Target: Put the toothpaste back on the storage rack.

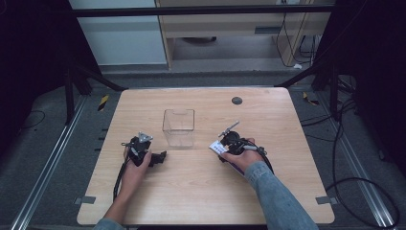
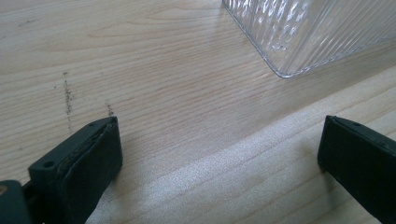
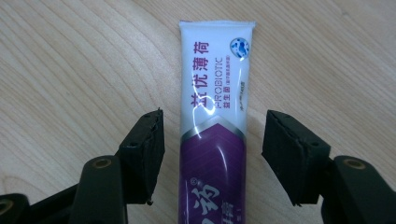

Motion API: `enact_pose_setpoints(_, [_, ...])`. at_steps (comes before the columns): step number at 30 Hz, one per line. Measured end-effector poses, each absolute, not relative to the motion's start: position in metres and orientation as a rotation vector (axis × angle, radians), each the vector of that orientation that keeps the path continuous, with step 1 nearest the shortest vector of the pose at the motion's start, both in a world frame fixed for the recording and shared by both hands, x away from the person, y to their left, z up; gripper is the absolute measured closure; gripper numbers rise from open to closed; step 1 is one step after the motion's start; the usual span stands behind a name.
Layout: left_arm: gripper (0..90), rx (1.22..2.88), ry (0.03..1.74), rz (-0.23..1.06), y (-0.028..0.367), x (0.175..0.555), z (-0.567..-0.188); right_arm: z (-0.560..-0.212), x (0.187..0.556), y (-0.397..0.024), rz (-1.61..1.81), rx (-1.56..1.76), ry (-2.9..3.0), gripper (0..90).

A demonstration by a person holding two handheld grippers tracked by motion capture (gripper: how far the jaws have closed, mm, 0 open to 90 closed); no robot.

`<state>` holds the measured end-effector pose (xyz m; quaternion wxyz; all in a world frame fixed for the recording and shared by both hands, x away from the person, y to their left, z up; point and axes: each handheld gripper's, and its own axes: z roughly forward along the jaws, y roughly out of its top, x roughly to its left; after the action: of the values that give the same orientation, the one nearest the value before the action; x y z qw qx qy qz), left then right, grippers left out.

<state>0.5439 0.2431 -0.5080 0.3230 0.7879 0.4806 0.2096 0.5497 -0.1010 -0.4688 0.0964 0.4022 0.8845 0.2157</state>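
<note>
The pale wood surface (image 1: pixel 201 191) is bare near the person. The left gripper (image 2: pixel 219 154) gapes empty. The right gripper (image 3: pixel 212 156) straddles a toothpaste tube (image 3: pixel 215 121), jaws apart, untouched; closing off-centre could skid it. Farther off stand a clear box (image 1: pixel 178 127), then a cabinet (image 1: pixel 215 24).

Probably a lab: wooden table (image 1: pixel 191 191) inside a black-curtained frame (image 1: pixel 201 10), floor cables (image 1: pixel 364 184).
</note>
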Motion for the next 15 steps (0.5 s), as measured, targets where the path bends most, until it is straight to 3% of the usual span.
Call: enact_pose_setpoints(15, [0.0, 2.068, 1.261, 0.551, 0.2431, 0.5443, -0.5079, -0.4756, 0.5568, -0.0971, 0.584, 1.198, 2.642, 45.3])
